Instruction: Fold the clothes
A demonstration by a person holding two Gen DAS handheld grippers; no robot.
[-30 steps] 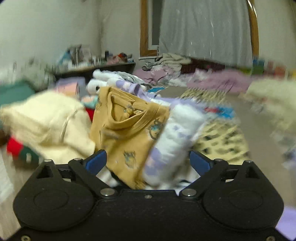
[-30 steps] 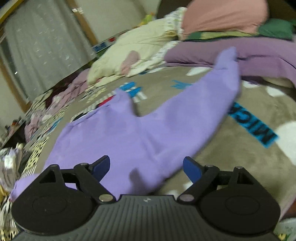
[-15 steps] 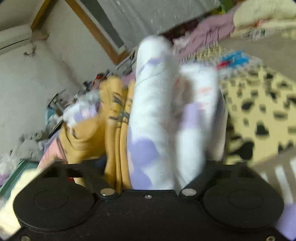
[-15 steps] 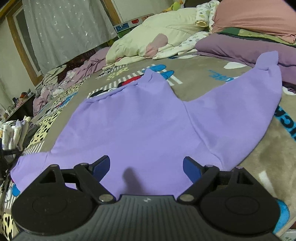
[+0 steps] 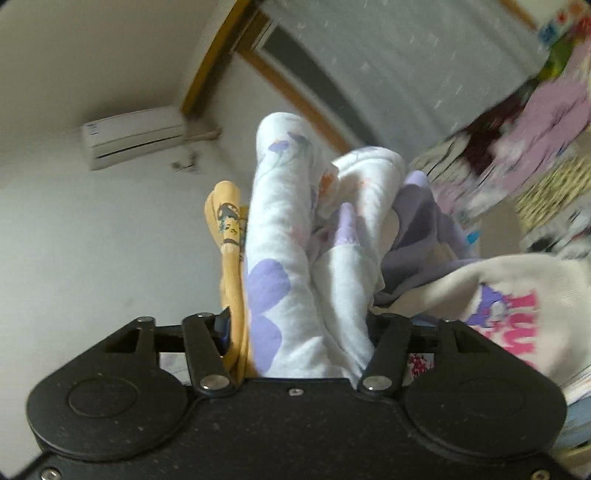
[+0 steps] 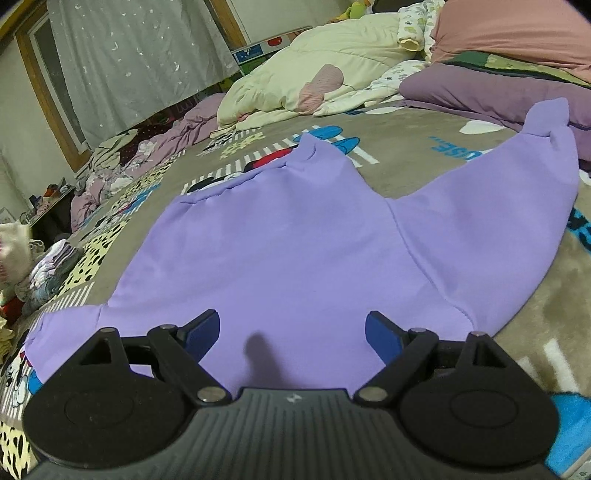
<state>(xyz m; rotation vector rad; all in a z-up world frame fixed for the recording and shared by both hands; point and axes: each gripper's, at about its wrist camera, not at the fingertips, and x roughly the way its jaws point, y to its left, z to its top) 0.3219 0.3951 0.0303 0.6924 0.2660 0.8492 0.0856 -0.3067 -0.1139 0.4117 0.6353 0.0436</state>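
Note:
My left gripper (image 5: 295,332) is shut on a stack of folded clothes: a white garment with purple flowers (image 5: 288,236) and a mustard-yellow printed one (image 5: 231,236). It holds the stack up, tilted toward the ceiling. A cream garment with pink lettering (image 5: 517,295) lies against the stack's right side. A lilac long-sleeved top (image 6: 295,236) lies spread flat on the bed blanket (image 6: 406,158) with its sleeves out. My right gripper (image 6: 291,332) is open and empty, just above the top's near hem.
A cream quilt (image 6: 314,81), a purple pillow (image 6: 480,92) and a pink pillow (image 6: 498,33) lie at the head of the bed. Folded clothes (image 6: 48,269) sit at the bed's left edge. A curtained window (image 6: 129,62) stands behind.
My left gripper closed on the stack of folded clothes and lifted it, tilting upward. My right gripper drew back and levelled over the lilac top's near hem.

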